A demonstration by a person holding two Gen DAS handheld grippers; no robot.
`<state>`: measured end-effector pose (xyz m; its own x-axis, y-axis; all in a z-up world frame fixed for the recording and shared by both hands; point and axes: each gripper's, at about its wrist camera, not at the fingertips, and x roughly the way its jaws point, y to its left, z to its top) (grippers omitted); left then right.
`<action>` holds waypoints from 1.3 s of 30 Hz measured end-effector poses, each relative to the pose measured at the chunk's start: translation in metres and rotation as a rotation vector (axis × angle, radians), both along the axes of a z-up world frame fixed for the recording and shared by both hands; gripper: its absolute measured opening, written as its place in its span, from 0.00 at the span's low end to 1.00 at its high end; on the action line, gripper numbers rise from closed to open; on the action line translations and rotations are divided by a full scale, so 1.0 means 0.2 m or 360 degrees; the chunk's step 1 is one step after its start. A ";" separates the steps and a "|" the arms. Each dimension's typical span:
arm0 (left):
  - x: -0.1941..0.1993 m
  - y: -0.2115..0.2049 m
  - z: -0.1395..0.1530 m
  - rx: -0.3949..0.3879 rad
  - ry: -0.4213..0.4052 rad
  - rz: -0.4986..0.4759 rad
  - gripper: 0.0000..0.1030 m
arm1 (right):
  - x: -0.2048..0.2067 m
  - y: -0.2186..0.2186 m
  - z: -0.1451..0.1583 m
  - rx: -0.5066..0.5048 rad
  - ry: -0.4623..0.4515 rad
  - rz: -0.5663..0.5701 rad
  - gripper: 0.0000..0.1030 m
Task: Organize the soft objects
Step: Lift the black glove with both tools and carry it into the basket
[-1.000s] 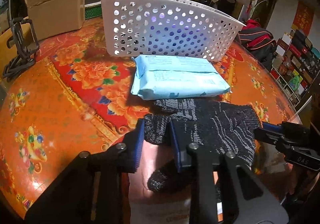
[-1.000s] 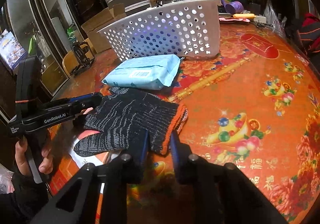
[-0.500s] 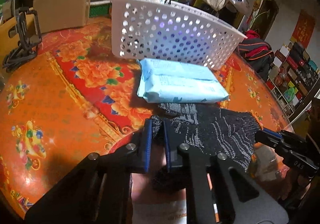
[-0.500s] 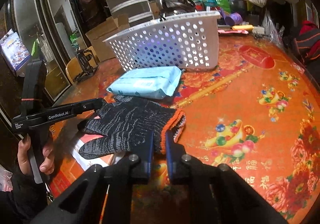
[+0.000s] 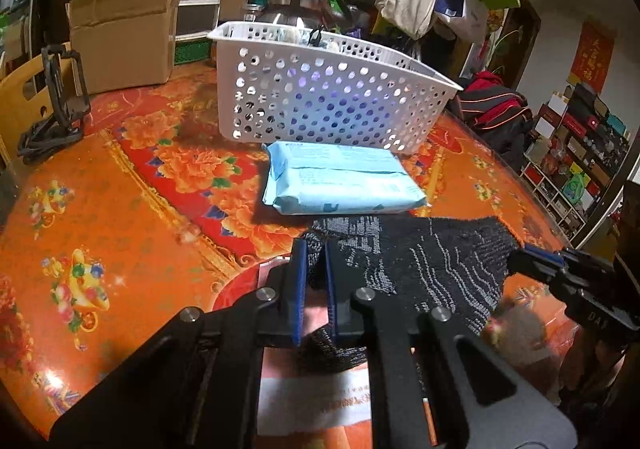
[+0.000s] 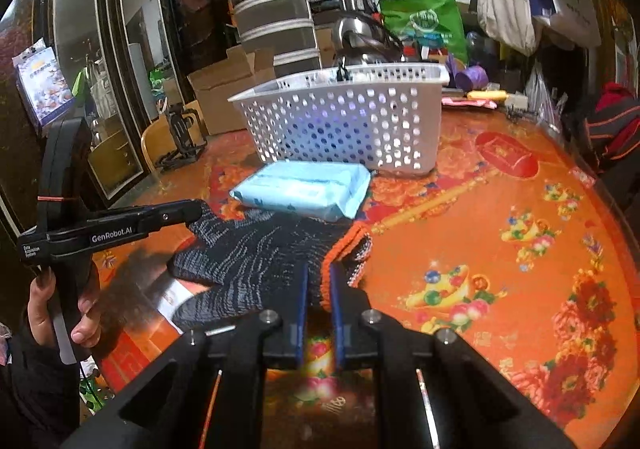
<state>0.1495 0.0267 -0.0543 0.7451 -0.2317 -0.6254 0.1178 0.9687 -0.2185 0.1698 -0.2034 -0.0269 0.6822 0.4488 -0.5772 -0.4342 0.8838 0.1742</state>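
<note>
Left wrist, claw (image 5: 315, 249) pinching knitted black glove (image 5: 424, 257), perforated white basket (image 5: 320, 97)

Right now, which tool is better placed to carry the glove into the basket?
Probably both together: the left tool pinches the black knit glove's finger end, the right tool its orange cuff. The white perforated plastic basket stands straight ahead, behind the blue wipes pack.

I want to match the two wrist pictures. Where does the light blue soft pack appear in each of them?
Left wrist view: the light blue pack lies near the picture centre, just before the white basket, beyond the black glove.
Right wrist view: the pack lies left of centre, again before the basket, beyond the glove.
Shared landmark: the white basket with round holes.
</note>
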 end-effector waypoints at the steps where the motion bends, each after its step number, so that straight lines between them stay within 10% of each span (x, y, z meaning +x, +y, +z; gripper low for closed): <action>1: -0.01 0.00 0.01 -0.0007 -0.0008 -0.0003 0.08 | 0.00 0.00 0.01 0.0003 -0.0007 0.0003 0.08; 25: -0.10 0.01 0.59 -0.0045 -0.0259 0.0016 0.08 | 0.01 0.03 0.57 -0.0056 -0.0321 0.0034 0.08; 39: 0.48 0.09 1.23 -0.0058 -0.0311 0.0134 0.08 | 0.61 0.15 0.99 -0.0163 -0.0317 -0.0053 0.08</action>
<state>0.2461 0.0454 0.1914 0.8692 -0.1833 -0.4593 0.0803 0.9688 -0.2345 0.2915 -0.1733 0.1713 0.8007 0.3701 -0.4711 -0.4213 0.9069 -0.0035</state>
